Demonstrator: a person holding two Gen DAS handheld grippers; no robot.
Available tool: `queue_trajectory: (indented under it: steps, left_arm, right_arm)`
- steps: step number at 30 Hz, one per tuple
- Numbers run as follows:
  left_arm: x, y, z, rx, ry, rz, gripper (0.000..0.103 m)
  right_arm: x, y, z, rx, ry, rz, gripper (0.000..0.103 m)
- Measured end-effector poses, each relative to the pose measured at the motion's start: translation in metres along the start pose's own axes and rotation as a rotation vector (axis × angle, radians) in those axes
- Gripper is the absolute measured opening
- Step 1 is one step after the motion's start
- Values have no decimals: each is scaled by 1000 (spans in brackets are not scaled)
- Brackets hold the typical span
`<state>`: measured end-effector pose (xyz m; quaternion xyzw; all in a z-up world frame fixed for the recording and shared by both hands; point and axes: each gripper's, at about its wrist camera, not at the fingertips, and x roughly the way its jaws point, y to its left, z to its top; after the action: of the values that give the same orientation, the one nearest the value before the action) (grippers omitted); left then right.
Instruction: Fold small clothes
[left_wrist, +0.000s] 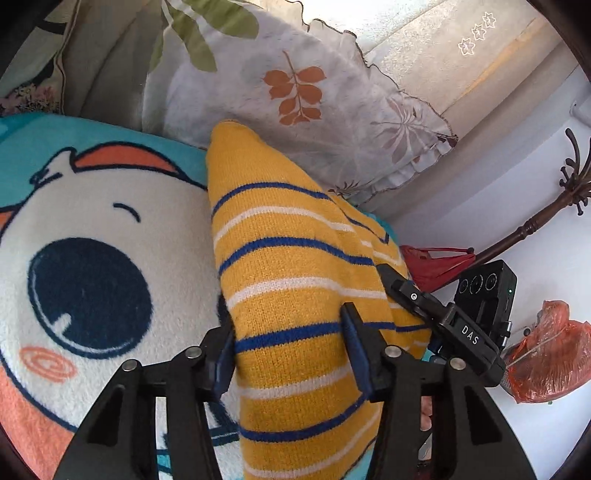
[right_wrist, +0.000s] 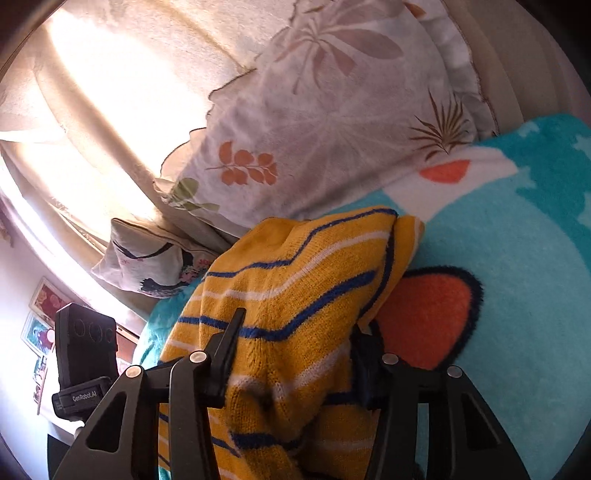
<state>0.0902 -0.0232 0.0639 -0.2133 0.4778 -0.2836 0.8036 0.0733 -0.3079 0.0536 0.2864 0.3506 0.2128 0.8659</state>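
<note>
Both tongs are pinching the same garment: the left gripper (left_wrist: 291, 347) has its blue-padded fingers (left_wrist: 356, 345) pressed on either flank of a bunched fold of the yellow knitted sweater with blue and white stripes (left_wrist: 280, 236), and the right gripper (right_wrist: 295, 354) clamps another thick bunch of that sweater (right_wrist: 295, 280) between its black fingers. In the left wrist view the right gripper's body appears at about four o'clock, its tip buried in the knit just beside the left one. From each grip the sweater runs away toward twelve o'clock, draped over the fleecy turquoise blanket with a cartoon face (left_wrist: 92, 229). Beyond it, at twelve to one o'clock, lies a pale pillow printed with orange leaves (left_wrist: 295, 92). The step in hand looks like carrying a gathered edge across to make a fold. Next, I judge, both hands should travel together, lay the held edge flat on the spread part, then release evenly so the layers do not slip.
</note>
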Motion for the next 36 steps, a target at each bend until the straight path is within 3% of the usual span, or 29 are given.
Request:
queue_trajectory:
  steps: [4,7,11,15,19,26,31,36]
  left_arm:
    - [19,28,-15,-66,68,143,56]
    - [19,46,-36,-122,102,81,58]
    - [3,42,-57,-83,74,96,58]
    - [-15,30,-76,-30,35,127,58]
    - [-34,20,-92,17,-13,162,58]
    - [-81,7,-117,87,-159,260,67]
    - [-108,0,-129,131,-268,342,72]
    - [-124,-13,-142,193,-341,405,73]
  right_arm:
    - [21,-18,-10,44,64,-148,65]
    - [14,-24,-18,56,51,-129,68]
    - [-14,-2,-19,-44,-16,-198,68]
    - [-42,43,-31,-197,-104,-224,68]
    - [-41,72,-54,-296,-74,-190,68]
    - [1,42,-92,-196,79,-226,67]
    - [-11,48,-120,-266,53,-310,68]
    - [-31,53,-138,-252,31,-323,69]
